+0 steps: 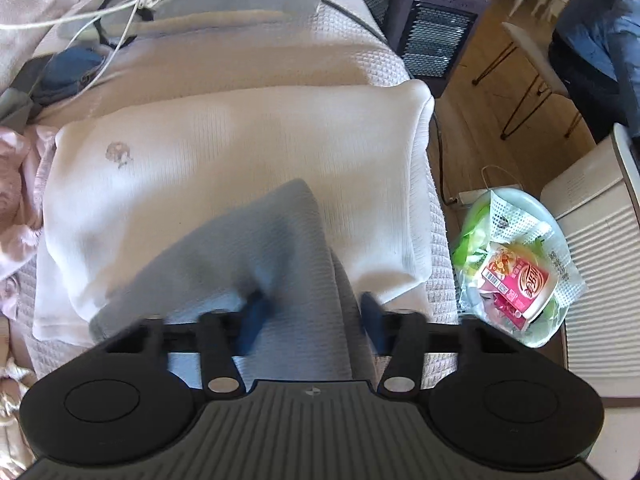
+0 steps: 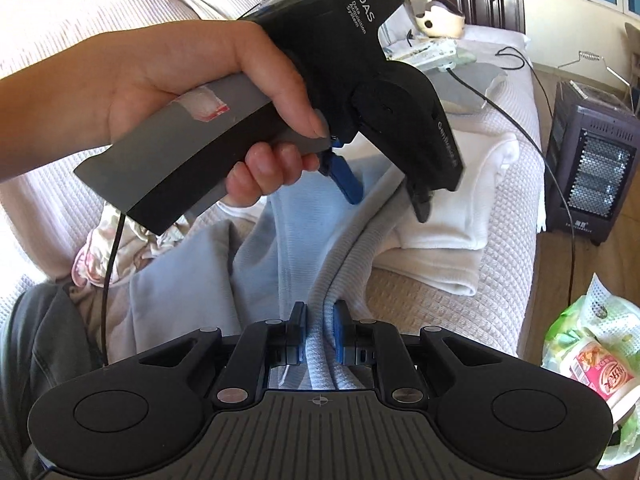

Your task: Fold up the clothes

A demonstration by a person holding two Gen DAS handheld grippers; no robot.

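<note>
A light blue garment [image 1: 256,248] lies partly over a folded white garment [image 1: 224,168] on the sofa. My left gripper [image 1: 312,312] is open, its blue fingers [image 1: 254,320] wide apart either side of a raised fold of the blue cloth. In the right wrist view, my right gripper [image 2: 320,332] is shut on a ribbed edge of the blue garment [image 2: 280,248]. The left gripper's body [image 2: 360,80] shows there in a hand, above the white garment [image 2: 460,216].
The sofa has a pale waffle cover [image 1: 248,60]. Pink clothes [image 1: 16,208] lie at the left. A bin with snack wrappers [image 1: 516,264] stands on the floor to the right, with a heater [image 1: 424,16] behind. Cables [image 1: 100,20] and a power strip lie at the sofa's back.
</note>
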